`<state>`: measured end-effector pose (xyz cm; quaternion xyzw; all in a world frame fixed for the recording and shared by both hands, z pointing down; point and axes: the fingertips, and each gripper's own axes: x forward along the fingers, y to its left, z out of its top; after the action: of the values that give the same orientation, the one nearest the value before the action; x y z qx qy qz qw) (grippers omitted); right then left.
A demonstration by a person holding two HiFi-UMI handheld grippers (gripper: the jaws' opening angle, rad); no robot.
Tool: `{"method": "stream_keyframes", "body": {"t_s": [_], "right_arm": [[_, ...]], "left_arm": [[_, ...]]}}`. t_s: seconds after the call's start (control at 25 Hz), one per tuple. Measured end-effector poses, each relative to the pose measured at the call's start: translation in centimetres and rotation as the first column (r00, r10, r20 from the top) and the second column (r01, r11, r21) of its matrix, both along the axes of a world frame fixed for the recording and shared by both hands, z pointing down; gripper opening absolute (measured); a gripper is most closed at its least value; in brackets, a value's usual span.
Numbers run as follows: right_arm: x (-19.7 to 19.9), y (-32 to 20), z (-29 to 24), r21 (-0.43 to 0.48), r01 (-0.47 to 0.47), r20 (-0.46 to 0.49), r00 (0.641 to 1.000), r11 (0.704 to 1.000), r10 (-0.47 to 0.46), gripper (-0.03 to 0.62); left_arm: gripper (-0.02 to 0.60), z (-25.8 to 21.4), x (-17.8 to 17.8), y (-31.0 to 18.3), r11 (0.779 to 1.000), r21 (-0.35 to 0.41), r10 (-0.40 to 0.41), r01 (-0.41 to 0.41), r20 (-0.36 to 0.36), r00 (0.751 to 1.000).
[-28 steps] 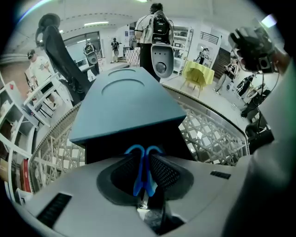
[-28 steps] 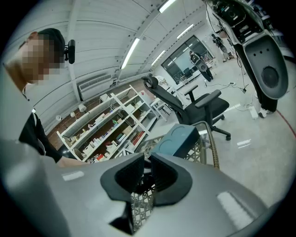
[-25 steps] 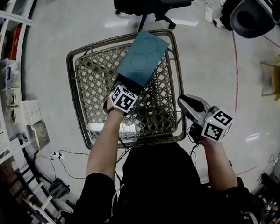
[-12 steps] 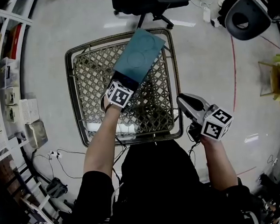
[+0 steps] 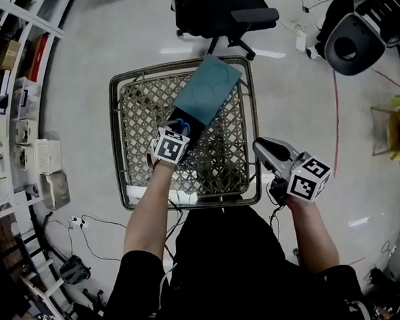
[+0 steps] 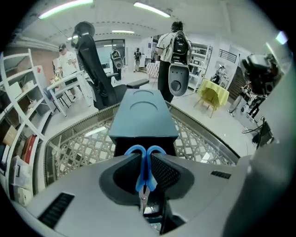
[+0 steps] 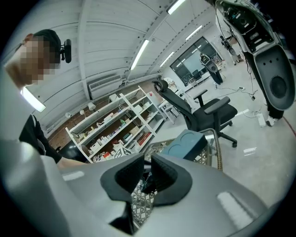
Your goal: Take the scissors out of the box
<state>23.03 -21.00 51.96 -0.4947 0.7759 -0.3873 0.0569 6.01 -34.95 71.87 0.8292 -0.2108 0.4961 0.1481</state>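
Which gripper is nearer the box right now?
Left. The left gripper is at the box's open end, gripping the scissors' blue handles, its jaws having just opened slightly. The right gripper hangs open by the table's right edge, apart from the box.

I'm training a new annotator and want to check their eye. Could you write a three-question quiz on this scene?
1. True or false: the right gripper holds the scissors.
2. The teal box lies on: A) a woven lattice table B) a chair seat C) a shelf.
3. Fill in: the scissors' handles are ____.
Key: 1 false; the left gripper, its jaws having just opened a little, pinches the handles, and the right is empty. 2 A. 3 blue.
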Motion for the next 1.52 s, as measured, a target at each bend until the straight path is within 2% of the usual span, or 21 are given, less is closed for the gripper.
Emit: {"method": "stream_keyframes", "body": {"t_s": [0.28,0.6,0.92,1.16,1.32,1.52], "right_arm": [[-0.8,-0.1,-1.1,0.051,0.051,-0.003,0.999,0.997,-0.051,0.058],[-2.0,-0.5,-3.5,0.115,0.116,-0.005,0.993,0.987,-0.116,0.057],[-3.0,-0.8,-5.3,0.188,0.188,-0.015,0.982,0.964,-0.189,0.057],[-3.8,-1.1,-6.6,0.208,0.222,-0.037,0.975,0.953,-0.219,0.057],[-4.6,-1.4,-7.4,0.211,0.223,-0.049,0.975,0.952,-0.217,0.057],[-5.9,-2.2,-8.5,0.228,0.206,-0.073,0.978,0.952,-0.194,0.057]], "left_arm": [[0.078,-5.0,-1.0,-0.7,0.988,0.103,-0.105,0.118,-0.128,0.986],[0.078,-12.3,-2.9,-0.1,0.953,0.161,-0.210,0.258,-0.266,0.941],[0.078,-17.6,-4.8,1.5,0.905,0.221,-0.271,0.364,-0.360,0.893],[0.078,-20.8,-6.9,2.6,0.874,0.236,-0.299,0.425,-0.429,0.853],[0.080,-22.4,-8.6,3.2,0.861,0.232,-0.309,0.452,-0.467,0.828],[0.078,-23.6,-10.8,3.6,0.855,0.240,-0.295,0.460,-0.504,0.811]]}}
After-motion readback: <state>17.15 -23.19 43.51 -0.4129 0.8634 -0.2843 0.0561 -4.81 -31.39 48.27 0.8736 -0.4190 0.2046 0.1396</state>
